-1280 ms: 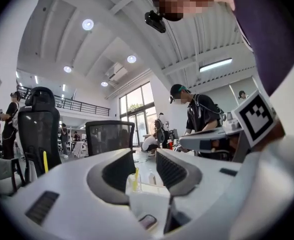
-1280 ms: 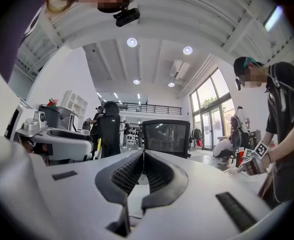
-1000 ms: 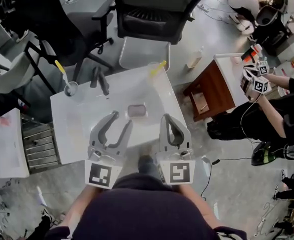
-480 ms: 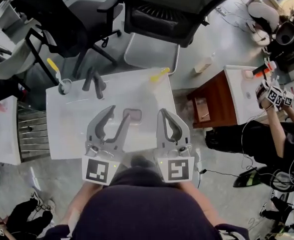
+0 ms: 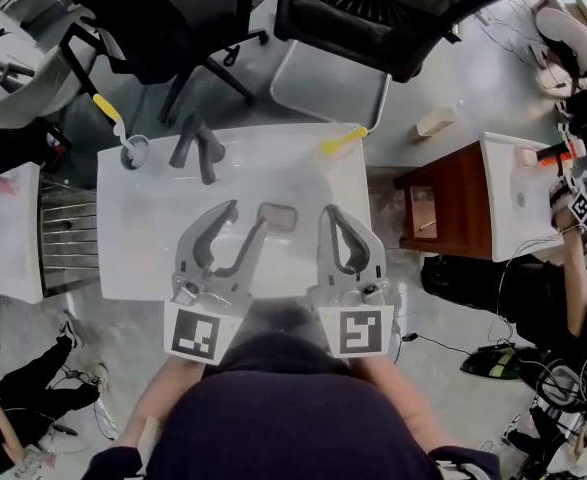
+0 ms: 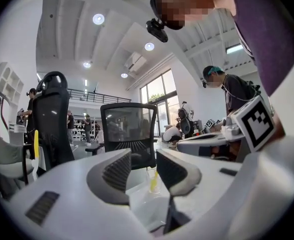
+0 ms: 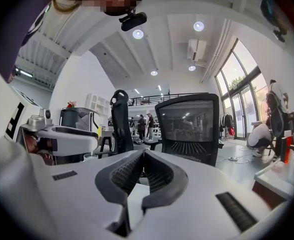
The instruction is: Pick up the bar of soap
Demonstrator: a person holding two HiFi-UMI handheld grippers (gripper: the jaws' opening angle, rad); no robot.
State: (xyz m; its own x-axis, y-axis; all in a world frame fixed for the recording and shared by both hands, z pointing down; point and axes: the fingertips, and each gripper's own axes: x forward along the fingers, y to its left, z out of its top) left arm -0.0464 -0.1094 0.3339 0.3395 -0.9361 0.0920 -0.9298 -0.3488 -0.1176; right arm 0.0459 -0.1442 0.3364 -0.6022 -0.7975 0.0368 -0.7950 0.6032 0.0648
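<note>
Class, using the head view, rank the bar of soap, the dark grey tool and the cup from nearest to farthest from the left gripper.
1. Bar of soap, just right of the left gripper's tips.
2. Dark grey tool, farther back, left.
3. Cup, far left corner.

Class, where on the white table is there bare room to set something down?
Bare: the white table's left side, between the cup with a yellow-handled brush and the left gripper; also the back middle, between the dark grey forked object and the yellow stick. Crowded: the front, where the right gripper and left one flank the pinkish bar of soap.
</note>
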